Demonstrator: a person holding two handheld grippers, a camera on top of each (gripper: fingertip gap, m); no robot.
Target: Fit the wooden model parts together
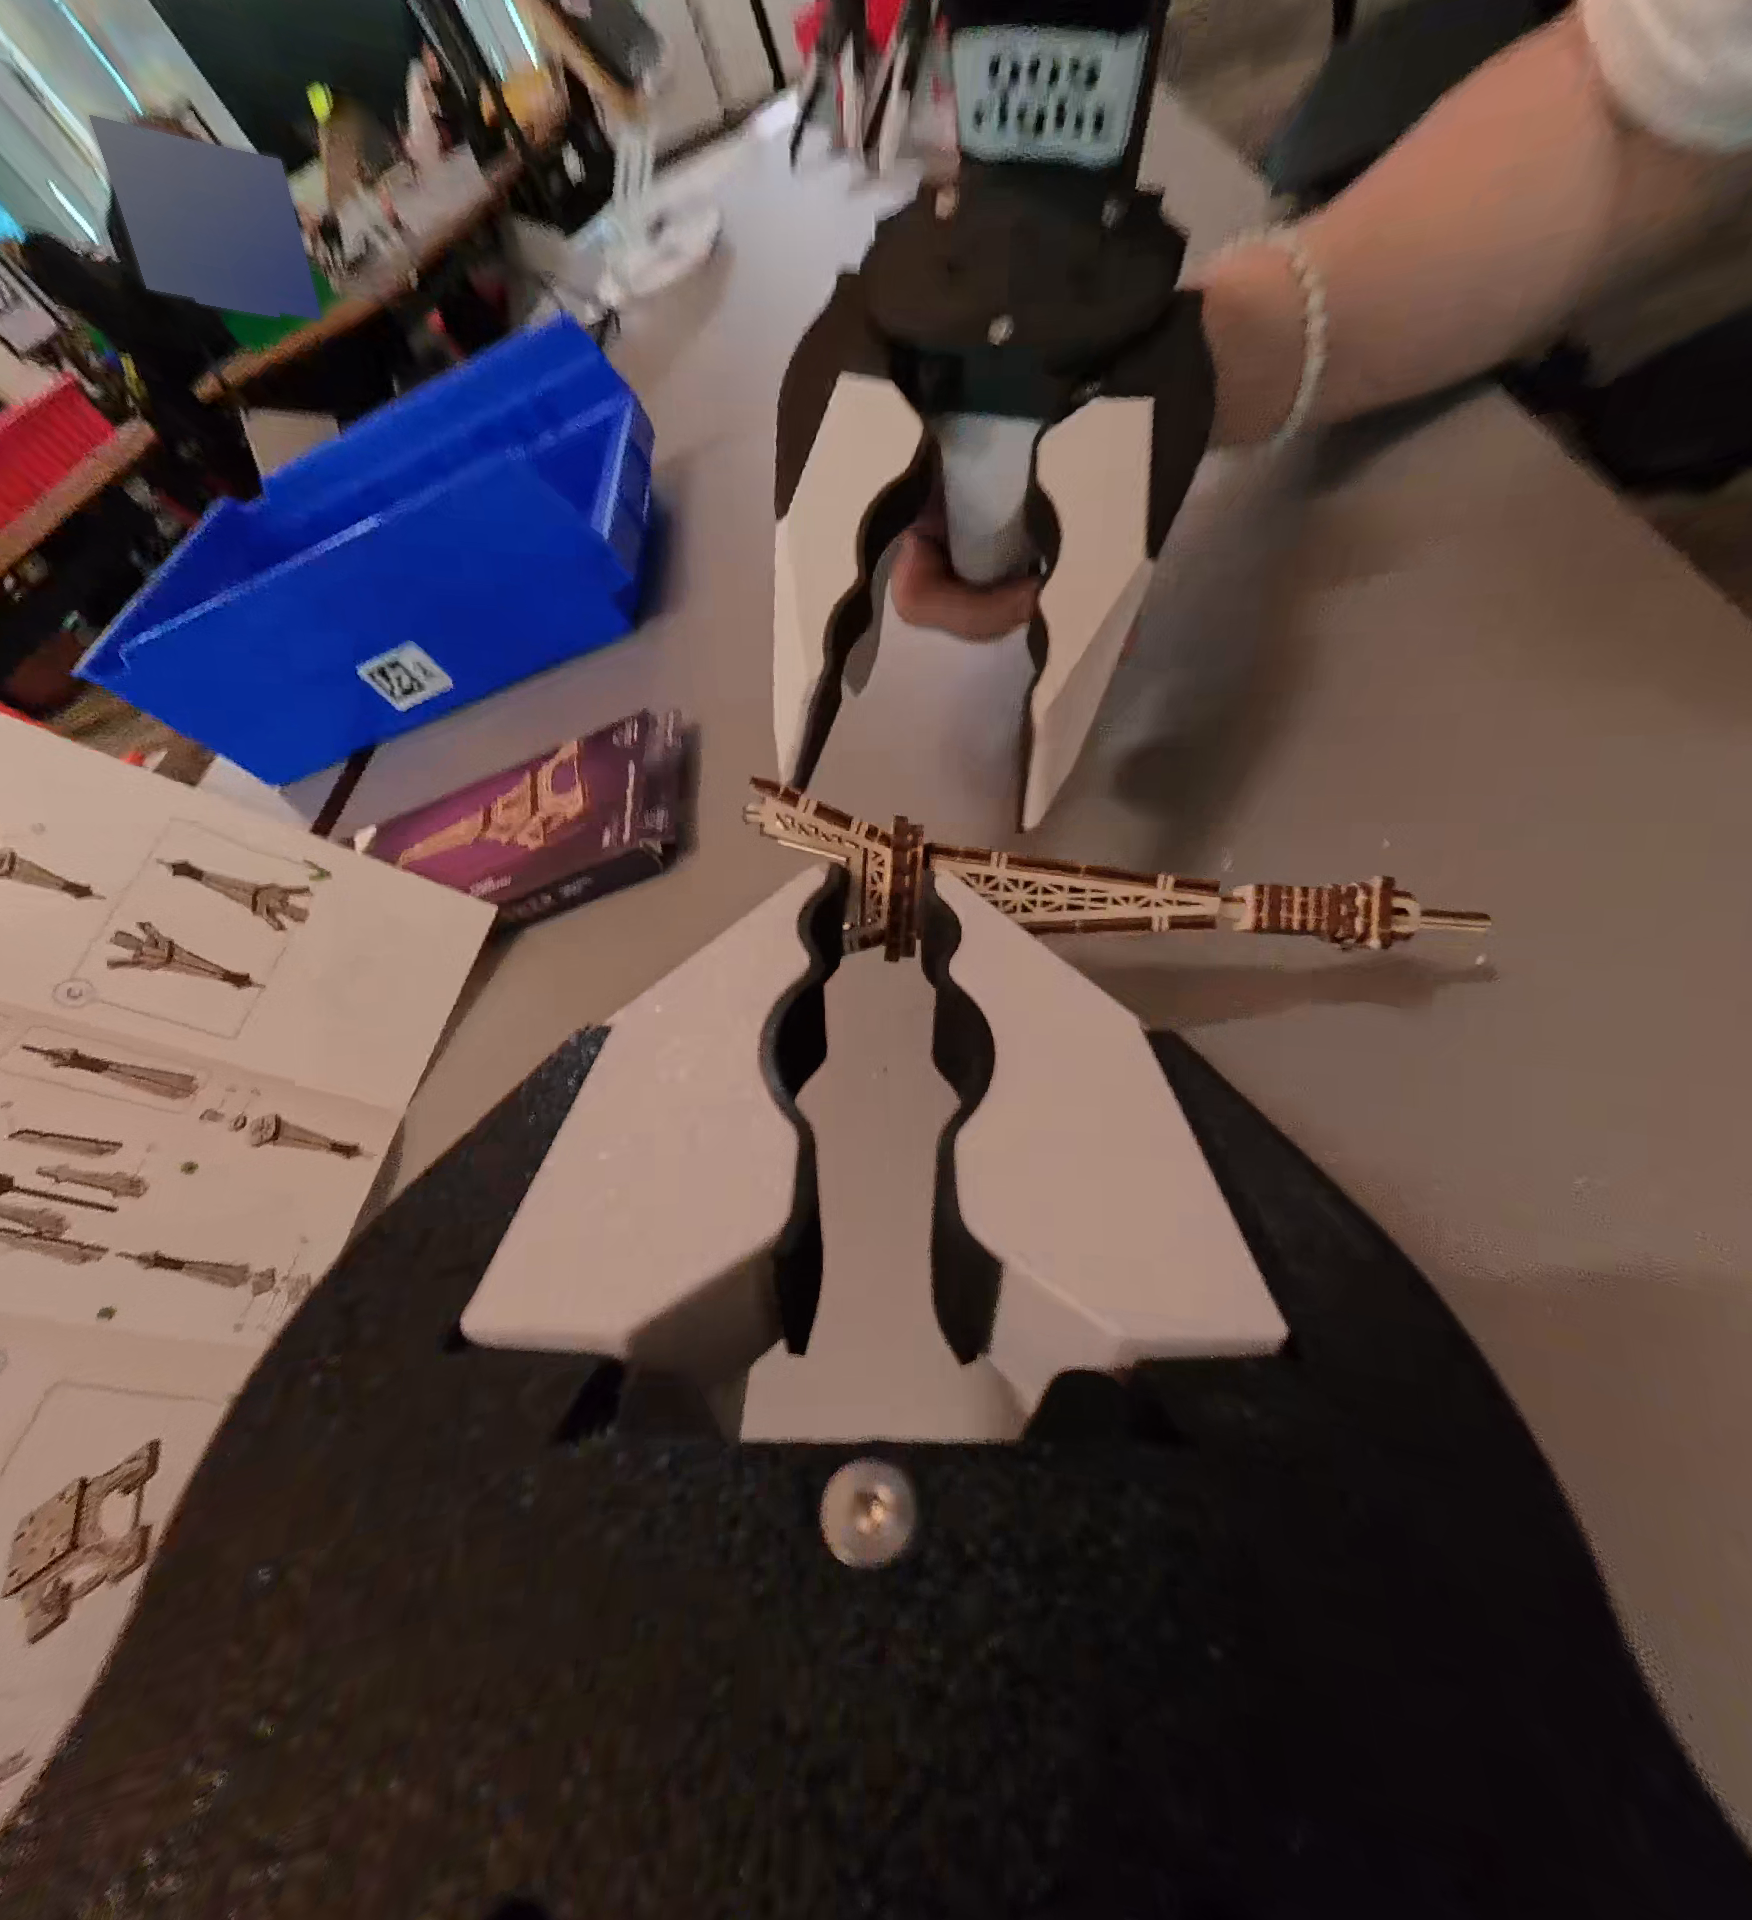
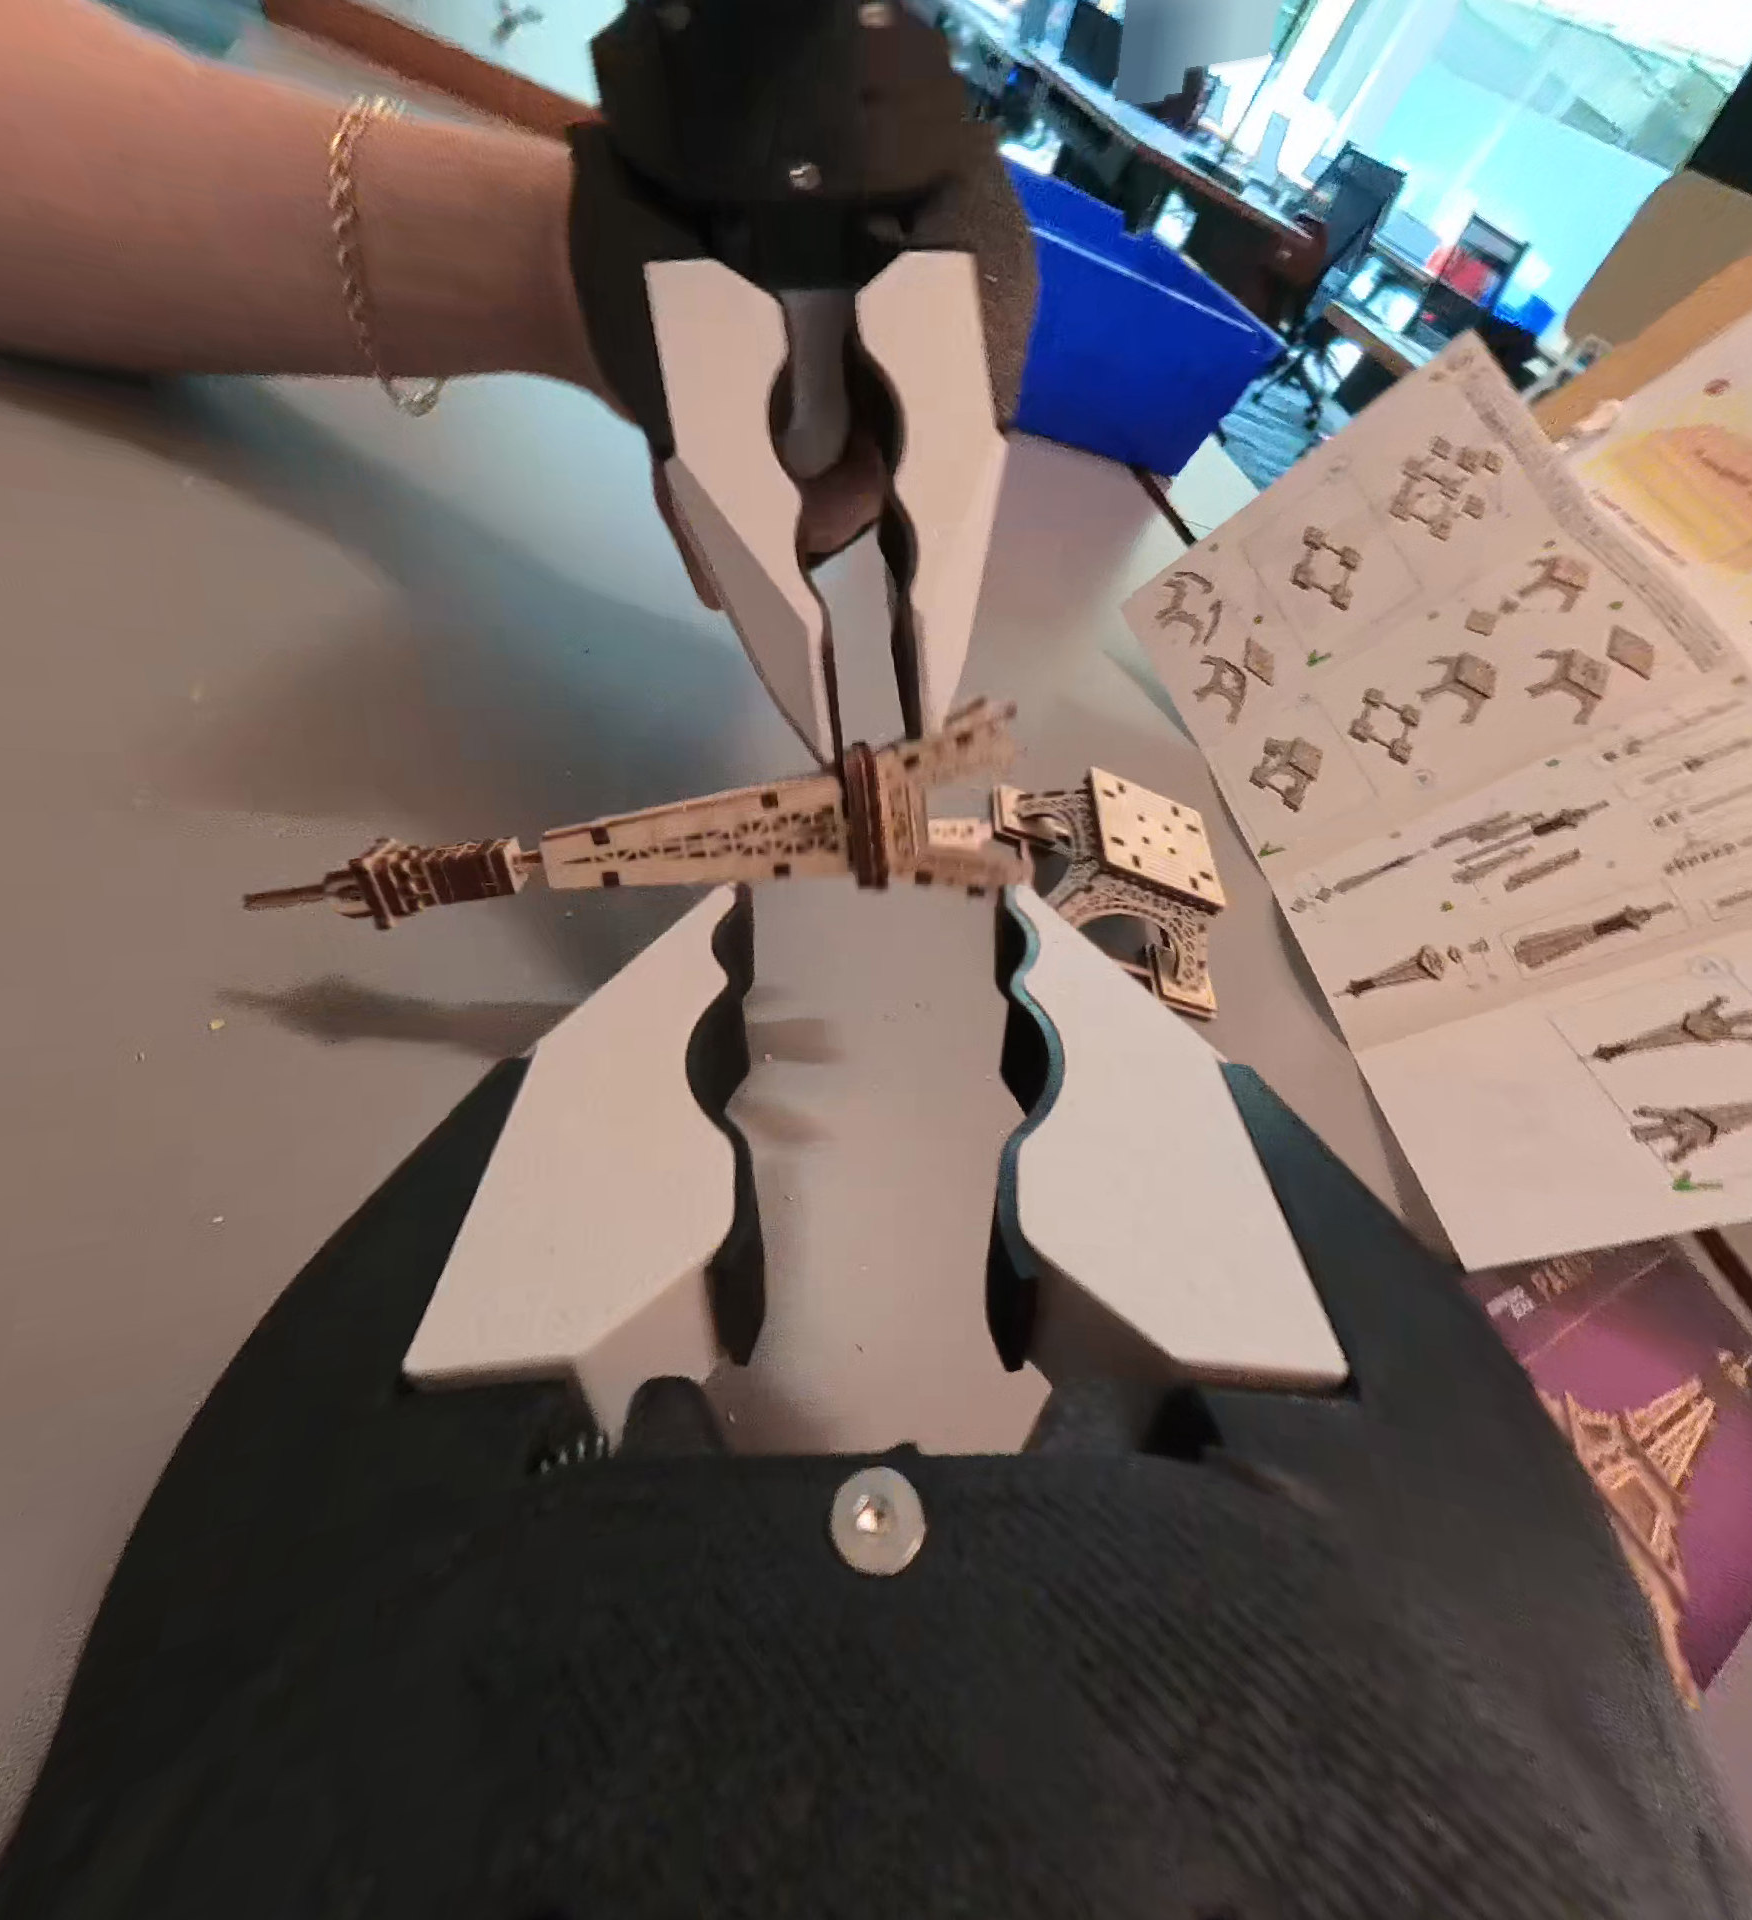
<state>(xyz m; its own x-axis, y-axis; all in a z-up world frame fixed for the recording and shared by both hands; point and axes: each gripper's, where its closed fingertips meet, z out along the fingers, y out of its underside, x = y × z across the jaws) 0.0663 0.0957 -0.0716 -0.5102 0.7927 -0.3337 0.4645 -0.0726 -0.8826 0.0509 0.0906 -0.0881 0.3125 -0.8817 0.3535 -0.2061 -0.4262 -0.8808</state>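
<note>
While printed labels sit on the blue bin [image 1: 373, 582] and purple box [image 1: 560, 821], your left gripper [image 1: 877, 894] pinches the wooden tower [image 1: 1069, 888]; your right gripper [image 2: 867, 904] gapes wide, empty.

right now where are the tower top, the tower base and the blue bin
tower top [image 1: 1111, 891]: left wrist view, lattice shaft
tower base [image 2: 1147, 836]: right wrist view, flat top plate
blue bin [image 1: 384, 582]: left wrist view, front wall

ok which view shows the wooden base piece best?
Right wrist view. The base sits on the table just right of the right tool, with its square top plate and arched legs visible, though partly cut off by that tool's fingers. The left wrist view doesn't show it at all.
</note>
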